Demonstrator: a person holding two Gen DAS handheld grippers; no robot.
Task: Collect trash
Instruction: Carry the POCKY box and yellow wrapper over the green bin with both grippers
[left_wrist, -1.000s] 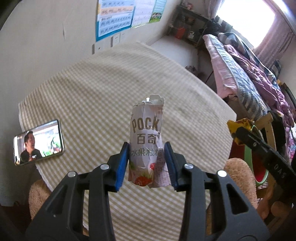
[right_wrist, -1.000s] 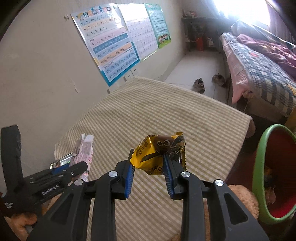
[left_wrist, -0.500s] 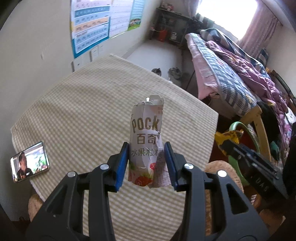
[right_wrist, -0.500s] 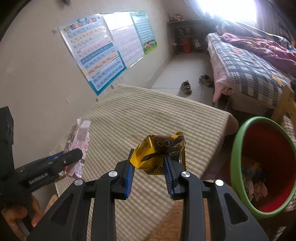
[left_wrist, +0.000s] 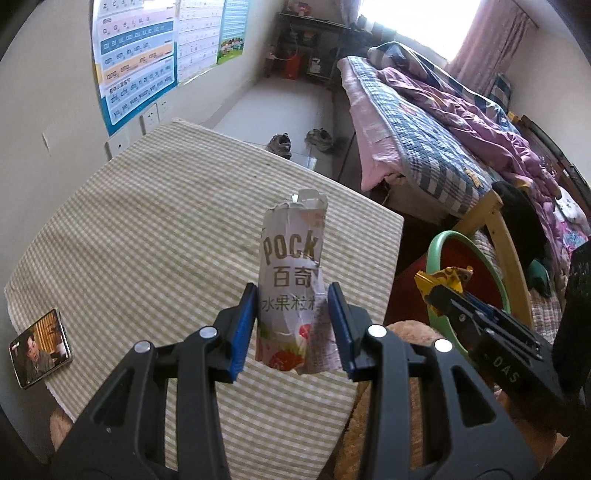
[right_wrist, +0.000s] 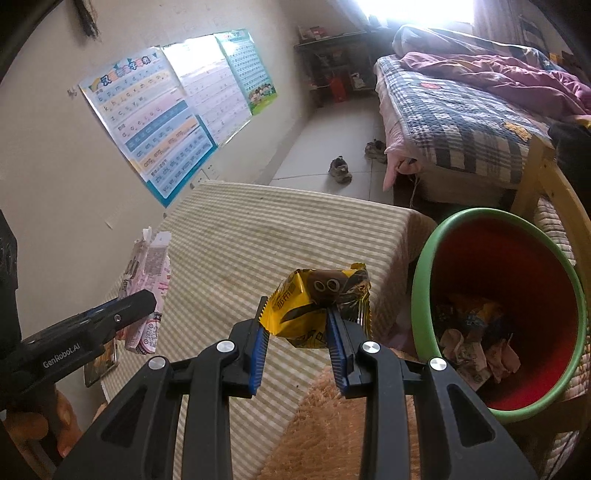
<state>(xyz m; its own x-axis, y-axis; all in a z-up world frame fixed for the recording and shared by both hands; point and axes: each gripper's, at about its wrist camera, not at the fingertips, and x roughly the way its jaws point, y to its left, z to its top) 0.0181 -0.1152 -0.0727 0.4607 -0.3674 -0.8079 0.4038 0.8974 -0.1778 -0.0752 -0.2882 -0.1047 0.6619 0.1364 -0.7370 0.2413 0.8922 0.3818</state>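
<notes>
My left gripper (left_wrist: 291, 332) clamps the torn pink Pocky wrapper (left_wrist: 291, 280) upright by its lower half, so it clears the checked tablecloth (left_wrist: 147, 229). My right gripper (right_wrist: 299, 350) pinches the yellow snack wrapper (right_wrist: 317, 306) just beside the green-rimmed bin (right_wrist: 421, 280), whose trash-filled mouth lies open, so I judge both wrappers are bound there.

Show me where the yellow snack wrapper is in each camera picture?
Left wrist view: the yellow snack wrapper is small, at the right, pinched in the right gripper in front of the bin.
Right wrist view: the same wrapper is big, just below the middle, between the blue pads.
Shared landmark: the red bin with the green rim, to the right of the striped table in both.
</notes>
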